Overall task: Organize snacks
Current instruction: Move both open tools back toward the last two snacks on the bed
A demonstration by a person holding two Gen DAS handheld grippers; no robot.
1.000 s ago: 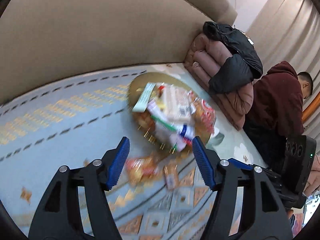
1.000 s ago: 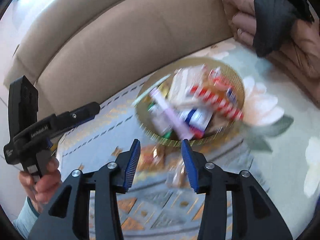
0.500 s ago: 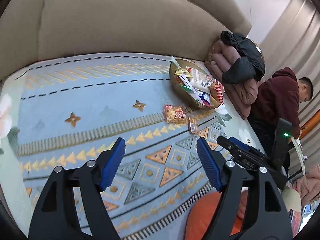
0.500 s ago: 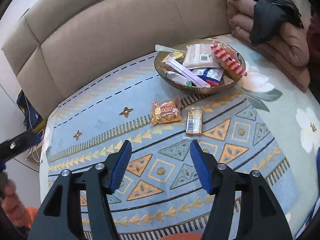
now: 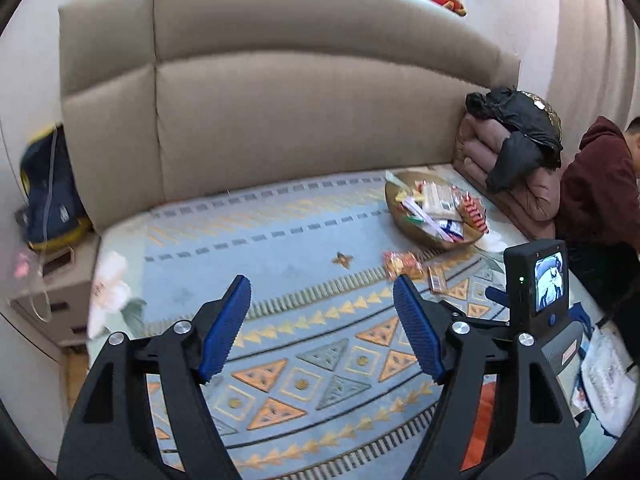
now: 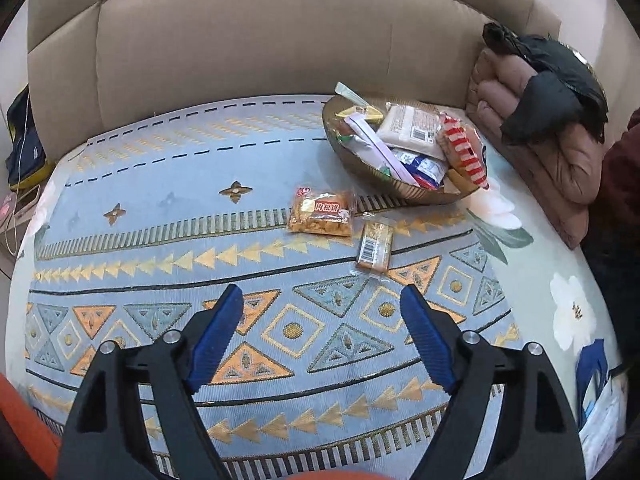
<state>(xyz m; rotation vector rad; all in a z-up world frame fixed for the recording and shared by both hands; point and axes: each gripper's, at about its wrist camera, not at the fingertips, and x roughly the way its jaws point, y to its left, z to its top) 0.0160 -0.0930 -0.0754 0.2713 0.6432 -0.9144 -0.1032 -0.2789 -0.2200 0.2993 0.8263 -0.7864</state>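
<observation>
Mostly done, apparently: bowl (image 6: 404, 194) heaped with snacks, orange packet (image 6: 322, 212) and small bar (image 6: 374, 246) loose ahead of right gripper (image 6: 322, 336). Left gripper (image 5: 322, 320), right alike: wide apart, empty.

Left gripper (image 5: 322, 300): two matte black plastic arms with triangular cut-outs, each carrying a pair of round silver screw heads near the joint. Fingers (image 5: 228, 324) faced with blue ribbed pads, long and tapered. Right gripper (image 6: 322, 312): same build, black frame, blue ridged pads, silver screws (two per side). From the left wrist view, the right unit's black box (image 5: 534, 280) shows a small lit screen, a green light and a blue button.
</observation>
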